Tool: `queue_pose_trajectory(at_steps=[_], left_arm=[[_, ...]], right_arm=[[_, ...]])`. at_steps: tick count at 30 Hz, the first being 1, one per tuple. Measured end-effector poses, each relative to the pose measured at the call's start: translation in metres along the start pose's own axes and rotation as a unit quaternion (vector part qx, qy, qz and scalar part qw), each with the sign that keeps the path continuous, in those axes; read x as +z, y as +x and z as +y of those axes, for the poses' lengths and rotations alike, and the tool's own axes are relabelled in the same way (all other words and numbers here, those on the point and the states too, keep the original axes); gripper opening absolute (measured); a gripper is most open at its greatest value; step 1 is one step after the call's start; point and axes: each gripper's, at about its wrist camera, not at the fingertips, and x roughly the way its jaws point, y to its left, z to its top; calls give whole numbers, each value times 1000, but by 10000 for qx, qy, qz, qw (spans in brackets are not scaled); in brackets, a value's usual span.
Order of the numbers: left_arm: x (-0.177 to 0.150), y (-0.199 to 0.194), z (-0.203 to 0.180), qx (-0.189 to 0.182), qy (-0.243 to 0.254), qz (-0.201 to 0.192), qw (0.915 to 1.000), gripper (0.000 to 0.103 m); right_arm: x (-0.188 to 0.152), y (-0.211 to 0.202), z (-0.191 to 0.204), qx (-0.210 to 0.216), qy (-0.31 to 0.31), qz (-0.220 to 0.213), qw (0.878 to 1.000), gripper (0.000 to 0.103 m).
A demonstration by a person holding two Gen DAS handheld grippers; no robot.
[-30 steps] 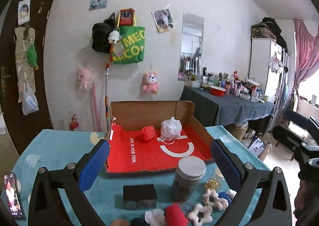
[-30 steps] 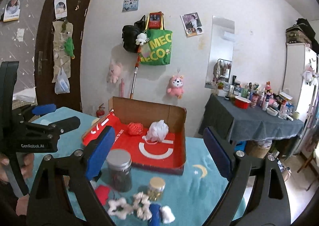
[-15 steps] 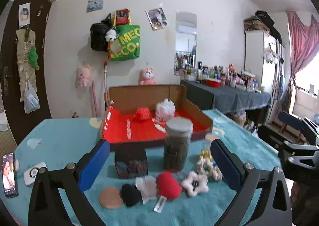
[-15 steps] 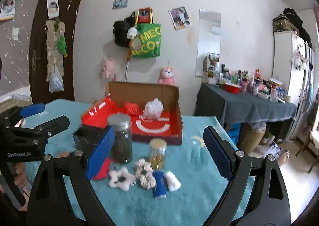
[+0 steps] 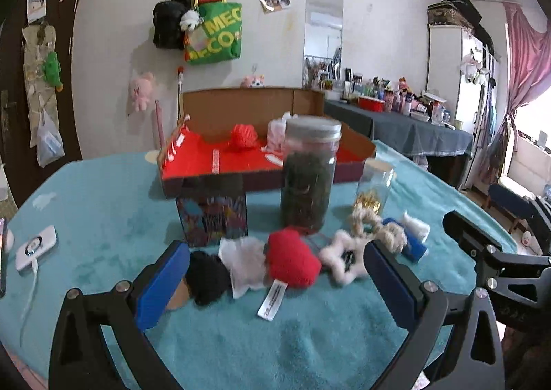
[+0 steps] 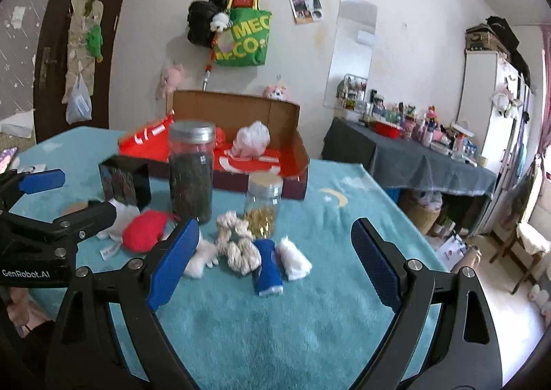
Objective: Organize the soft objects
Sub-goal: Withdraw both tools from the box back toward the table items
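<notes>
A row of soft objects lies on the teal tablecloth: a black pom (image 5: 206,278), a white cloth (image 5: 242,260), a red plush heart (image 5: 292,257) with a label, a white star toy (image 5: 342,257), a cream rope scrunchie (image 6: 237,245), a blue-and-white roll (image 6: 268,267) and a white roll (image 6: 294,257). The red-lined cardboard box (image 5: 213,162) behind holds a red mesh ball (image 5: 243,136) and a white puff (image 6: 253,136). My left gripper (image 5: 275,281) is open, low, straddling the heart. My right gripper (image 6: 273,266) is open over the blue roll.
A tall jar of dark leaves (image 5: 310,171), a small glass jar (image 6: 263,202) and a dark printed box (image 5: 211,214) stand between the soft objects and the cardboard box. A white device (image 5: 36,247) with a cable lies at the left. A cluttered side table (image 6: 413,155) stands right.
Both grippers have dropped lower and closer to the row of soft objects, which now fill the space between their open fingers. Nothing on the table has moved.
</notes>
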Motion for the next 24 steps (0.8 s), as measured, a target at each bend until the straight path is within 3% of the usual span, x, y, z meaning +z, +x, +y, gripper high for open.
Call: queue_pose_trajectory(at_steps=[12, 24], left_arm=[[-15, 23, 13, -93, -103, 469, 9988, 103], [4, 26, 52, -178, 22, 707, 9973, 103]], right_arm=[[-29, 36, -7, 441, 439, 773, 9951, 91], [-19, 61, -29, 582, 463, 1104, 9911, 91]])
